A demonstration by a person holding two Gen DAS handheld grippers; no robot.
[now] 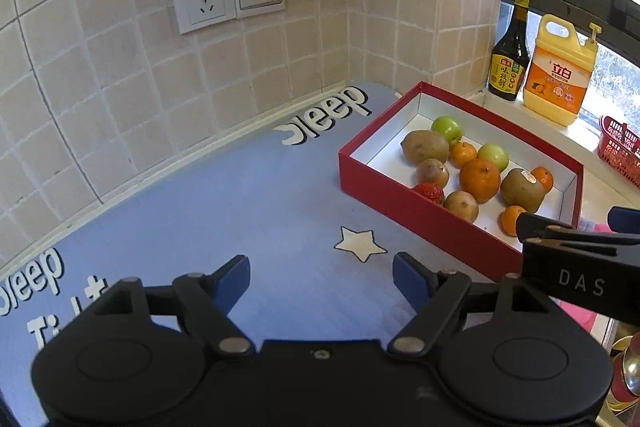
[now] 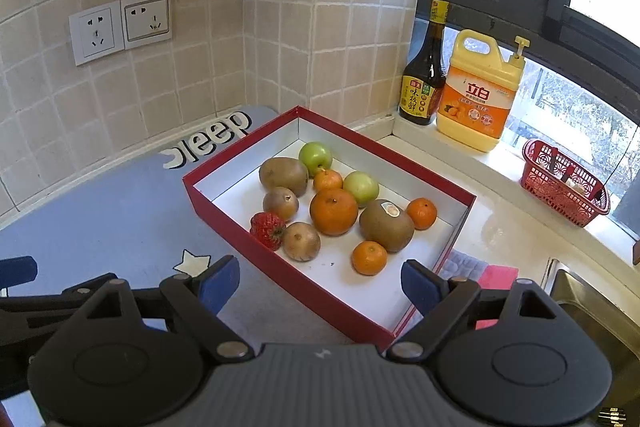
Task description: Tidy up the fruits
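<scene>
A red box point(image 2: 224, 223) point(image 1: 404, 215) with a white inside lies on the counter, partly on a blue mat point(image 1: 224, 211). It holds several fruits: two green apples point(image 2: 316, 155), kiwis point(image 2: 386, 225), a large orange point(image 2: 333, 211) point(image 1: 479, 179), small mandarins point(image 2: 369, 257) and a strawberry point(image 2: 267, 230) point(image 1: 429, 191). My right gripper point(image 2: 320, 287) hovers open over the box's near corner, nothing between its blue pads. My left gripper point(image 1: 321, 281) stands open above the mat, left of the box, beside a white star point(image 1: 360, 243). The right gripper's body shows at the right edge of the left wrist view.
On the window ledge stand a dark sauce bottle point(image 2: 425, 75) and a yellow detergent jug point(image 2: 478, 95). A red plastic basket point(image 2: 564, 183) sits further right. A steel sink edge point(image 2: 592, 311) lies at right. Tiled walls with two sockets point(image 2: 120, 27) close the corner.
</scene>
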